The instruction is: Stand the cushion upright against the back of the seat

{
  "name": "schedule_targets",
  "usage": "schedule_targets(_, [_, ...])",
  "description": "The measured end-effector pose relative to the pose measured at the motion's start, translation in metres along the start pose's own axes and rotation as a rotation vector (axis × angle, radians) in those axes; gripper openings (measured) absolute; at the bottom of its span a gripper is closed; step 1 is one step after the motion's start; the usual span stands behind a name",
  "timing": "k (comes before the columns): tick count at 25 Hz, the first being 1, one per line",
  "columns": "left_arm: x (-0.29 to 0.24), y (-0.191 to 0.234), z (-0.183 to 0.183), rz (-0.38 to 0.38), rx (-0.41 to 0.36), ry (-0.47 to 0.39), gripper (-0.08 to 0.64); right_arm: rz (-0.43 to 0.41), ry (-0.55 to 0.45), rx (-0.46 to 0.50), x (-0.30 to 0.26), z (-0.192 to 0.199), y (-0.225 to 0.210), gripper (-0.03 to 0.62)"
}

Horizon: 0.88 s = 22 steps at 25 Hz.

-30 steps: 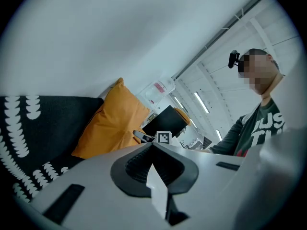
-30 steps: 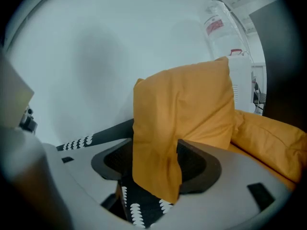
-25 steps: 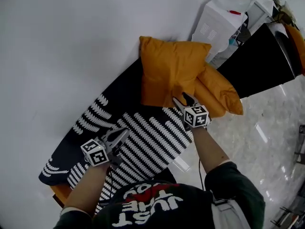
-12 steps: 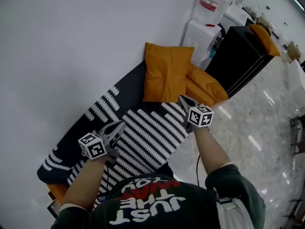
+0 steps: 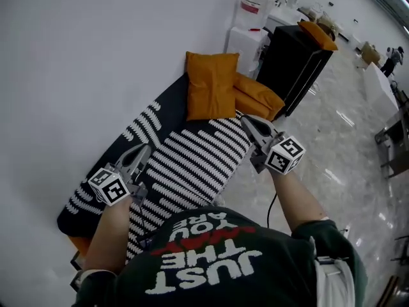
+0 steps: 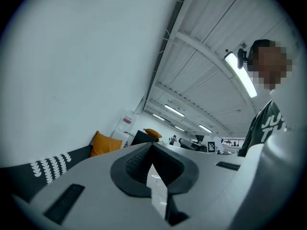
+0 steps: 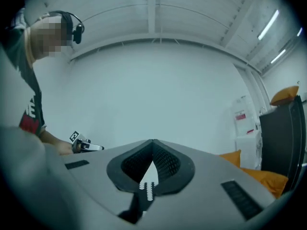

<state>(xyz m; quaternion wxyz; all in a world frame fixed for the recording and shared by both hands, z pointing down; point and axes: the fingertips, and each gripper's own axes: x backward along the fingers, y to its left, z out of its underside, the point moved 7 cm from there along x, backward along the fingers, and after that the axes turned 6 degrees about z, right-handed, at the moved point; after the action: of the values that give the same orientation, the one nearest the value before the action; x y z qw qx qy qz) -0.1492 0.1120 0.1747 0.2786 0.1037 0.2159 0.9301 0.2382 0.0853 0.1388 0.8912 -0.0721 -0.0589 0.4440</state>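
An orange cushion (image 5: pixel 211 85) stands upright on the far end of the black-and-white striped seat (image 5: pixel 192 165), leaning on the back by the white wall. A second orange cushion (image 5: pixel 259 98) lies flat beside it on the right. My right gripper (image 5: pixel 251 123) is shut and empty, held over the seat's front edge well short of the cushions. My left gripper (image 5: pixel 142 149) is also shut on nothing, above the seat's left part. The left gripper view shows its jaws (image 6: pixel 152 146) meeting, with the upright cushion (image 6: pixel 105 143) far off. In the right gripper view, the right gripper (image 7: pixel 152 142) is shut.
A black cabinet (image 5: pixel 291 59) with an orange object (image 5: pixel 317 34) on top stands past the seat's far end. A white water dispenser (image 5: pixel 246 40) is beside it. Glossy floor (image 5: pixel 345 133) runs along the right. The white wall (image 5: pixel 83 62) is on the left.
Both grippers have drawn back and risen away from the cushions. The right jaws, open at the upright cushion's lower edge a second ago, have shut empty. The cushion stays upright.
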Motion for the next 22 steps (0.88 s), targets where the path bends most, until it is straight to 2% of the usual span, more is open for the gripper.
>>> schedule_targets(3, [0.005,-0.032,-0.003,0.023,-0.032,-0.020,0.011,-0.045,-0.070,0.045,0.036,-0.034,0.025,0.028])
schedule_targets(6, [0.000,-0.059,0.001,0.033,-0.055,-0.028,0.011,-0.045,-0.082,0.048,0.067,-0.050,0.029,0.028])
schedule_targets(8, [-0.007,-0.074,0.005,0.024,-0.083,-0.026,0.011,-0.028,-0.042,0.064,0.086,-0.047,0.023,0.026])
schedule_targets(10, [-0.019,-0.087,0.010,0.012,-0.103,-0.027,0.011,0.002,0.039,0.068,0.104,-0.036,0.012,0.026])
schedule_targets(12, [-0.032,-0.101,0.019,0.001,-0.115,-0.022,0.011,0.041,0.121,0.031,0.126,-0.022,-0.004,0.026])
schedule_targets(15, [-0.049,-0.120,0.035,-0.012,-0.127,-0.003,0.011,0.106,0.191,-0.077,0.162,-0.007,-0.027,0.025])
schedule_targets(17, [-0.060,-0.127,0.045,-0.012,-0.116,0.007,0.011,0.124,0.204,-0.121,0.183,-0.001,-0.039,0.025])
schedule_targets(22, [-0.081,-0.136,0.055,-0.004,-0.090,0.016,0.011,0.158,0.204,-0.149,0.214,0.006,-0.058,0.025])
